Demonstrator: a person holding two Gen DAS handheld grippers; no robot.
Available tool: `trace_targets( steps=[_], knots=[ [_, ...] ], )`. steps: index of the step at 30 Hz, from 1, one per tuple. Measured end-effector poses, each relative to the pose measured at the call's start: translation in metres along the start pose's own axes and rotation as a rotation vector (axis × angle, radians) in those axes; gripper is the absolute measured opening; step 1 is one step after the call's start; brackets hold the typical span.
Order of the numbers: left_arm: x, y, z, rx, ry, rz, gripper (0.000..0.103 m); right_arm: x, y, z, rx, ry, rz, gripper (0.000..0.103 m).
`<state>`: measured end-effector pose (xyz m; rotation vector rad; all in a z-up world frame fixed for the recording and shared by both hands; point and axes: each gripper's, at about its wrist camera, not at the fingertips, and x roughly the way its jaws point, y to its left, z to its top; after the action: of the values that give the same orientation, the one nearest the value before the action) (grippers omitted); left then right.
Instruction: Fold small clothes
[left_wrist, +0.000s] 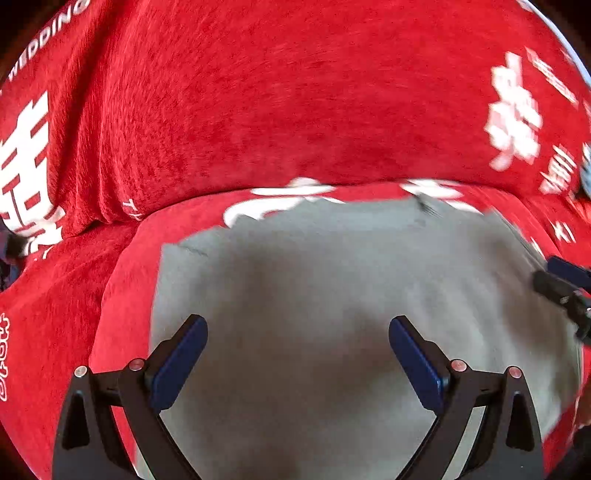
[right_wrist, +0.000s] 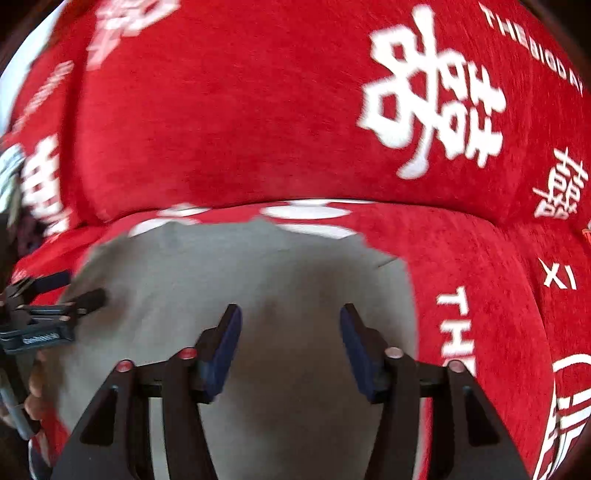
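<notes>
A plain grey garment (left_wrist: 332, 280) lies spread flat on the red cover (left_wrist: 240, 110) (white lettering printed on it). Its far edge looks uneven, and its surface is mostly smooth.

left claw (left_wrist: 298, 326): black angular arms, dark blue rectangular pads (left_wrist: 417, 363) on the inner faces
left claw fasteners: round silver-pink screw heads (left_wrist: 458, 365) on each arm
right claw (right_wrist: 290, 319): black frame, dark blue pads (right_wrist: 221, 354), red-tinted screw heads (right_wrist: 188, 354)
skin: bare fingers (right_wrist: 35, 402) at 8 o'clock in the right wrist view
</notes>
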<state>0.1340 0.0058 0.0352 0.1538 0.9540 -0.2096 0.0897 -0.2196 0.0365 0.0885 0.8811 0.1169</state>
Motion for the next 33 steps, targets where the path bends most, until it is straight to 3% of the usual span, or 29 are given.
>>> trace_targets(
  steps=[3, 5, 10, 12, 16, 18, 21, 26, 28, 30, 33],
  knots=[
    [-0.009, -0.015, -0.027, 0.054, 0.000, 0.047, 0.099, 0.001, 0.025, -0.026, -0.075, 0.037, 0.004, 0.065],
    [-0.004, -0.014, -0.038, 0.074, 0.021, 0.077, 0.100, 0.008, 0.032, -0.042, -0.129, 0.058, -0.047, 0.065],
    [-0.028, 0.024, -0.050, -0.091, 0.016, 0.073, 0.101, -0.015, -0.006, -0.053, 0.018, 0.026, -0.090, 0.065],
    [-0.044, 0.024, -0.058, -0.127, -0.014, 0.033, 0.101, -0.035, -0.005, -0.058, 0.042, -0.006, -0.084, 0.066],
    [-0.064, -0.010, -0.077, -0.067, -0.059, 0.022, 0.101, -0.058, 0.033, -0.077, -0.027, -0.060, -0.018, 0.067],
    [-0.066, -0.028, -0.090, -0.011, -0.063, 0.052, 0.101, -0.052, 0.056, -0.091, -0.063, -0.049, 0.005, 0.066],
    [-0.050, -0.035, -0.107, 0.042, -0.018, 0.116, 0.103, -0.037, 0.066, -0.107, -0.109, -0.006, -0.056, 0.066],
    [-0.056, 0.003, -0.124, -0.076, -0.019, 0.028, 0.103, -0.047, 0.023, -0.118, -0.019, -0.043, -0.079, 0.066],
    [-0.058, 0.009, -0.128, -0.073, -0.025, 0.015, 0.103, -0.054, 0.005, -0.125, 0.004, -0.045, -0.119, 0.066],
    [-0.058, 0.012, -0.132, -0.069, -0.032, 0.006, 0.103, -0.061, -0.016, -0.132, 0.033, -0.064, -0.085, 0.065],
    [-0.063, 0.011, -0.132, -0.080, -0.020, 0.011, 0.103, -0.065, -0.015, -0.133, -0.010, -0.061, -0.097, 0.065]
  ],
)
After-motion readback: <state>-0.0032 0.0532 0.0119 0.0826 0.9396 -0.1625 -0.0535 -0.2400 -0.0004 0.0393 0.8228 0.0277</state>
